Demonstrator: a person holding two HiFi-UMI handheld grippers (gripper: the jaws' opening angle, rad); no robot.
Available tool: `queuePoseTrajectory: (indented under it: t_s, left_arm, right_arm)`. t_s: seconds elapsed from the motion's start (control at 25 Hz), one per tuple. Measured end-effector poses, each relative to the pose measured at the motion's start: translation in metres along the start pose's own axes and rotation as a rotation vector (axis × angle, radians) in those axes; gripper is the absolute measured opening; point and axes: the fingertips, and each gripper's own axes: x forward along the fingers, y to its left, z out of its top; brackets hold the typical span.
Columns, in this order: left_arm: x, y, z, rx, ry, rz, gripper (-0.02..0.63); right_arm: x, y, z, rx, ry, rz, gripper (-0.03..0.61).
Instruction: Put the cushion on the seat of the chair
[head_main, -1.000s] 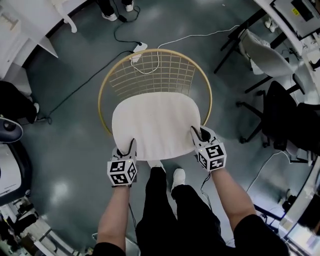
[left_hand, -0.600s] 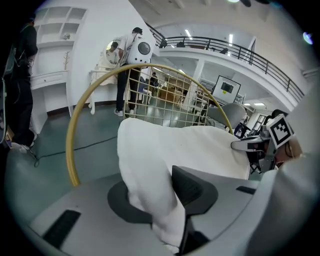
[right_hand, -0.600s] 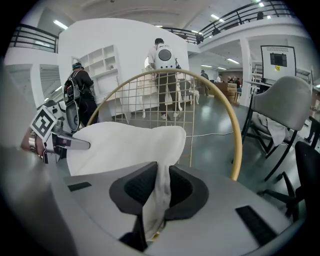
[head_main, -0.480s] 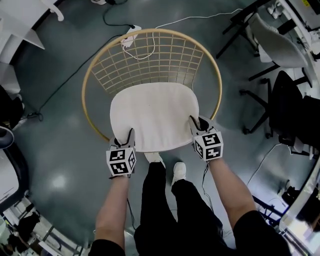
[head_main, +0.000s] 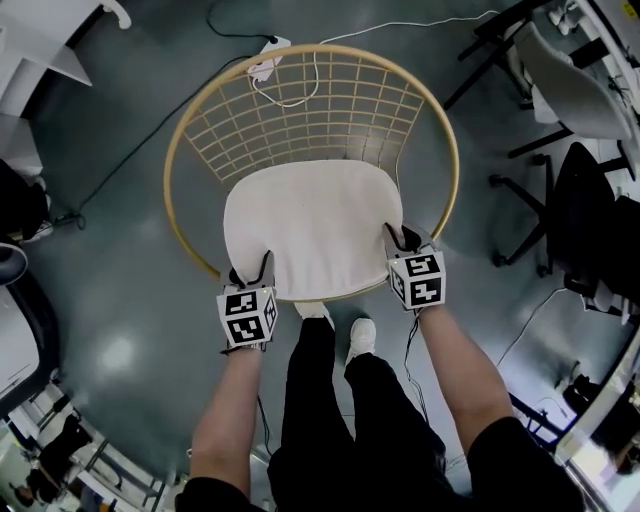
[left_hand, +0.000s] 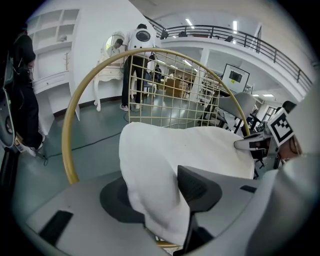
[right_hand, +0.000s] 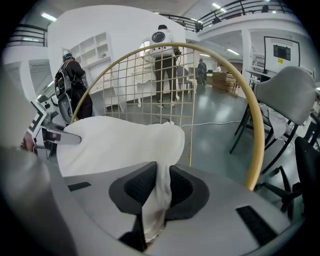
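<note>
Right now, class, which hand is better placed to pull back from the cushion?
Likely the left hand-held gripper: its jaws are opening around the cushion. The right hand-held gripper clamps its corner.

The seat of the chair is hidden under the cushion at frame centre. The black office chair is cut off by the right edge. Nothing can be told of the small, distant people.

Wht cushion flat across seat of round gold wire chair.
</note>
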Motion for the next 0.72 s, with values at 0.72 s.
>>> queuePoseTrajectory:
  t_s: [0.72]
  left_arm:
    - [-0.013,0.015,-0.004,0.053,0.003,0.141,0.336]
  right_arm:
    - [0.014,-0.005,-0.005,0.074,0.027,-0.043,0.080]
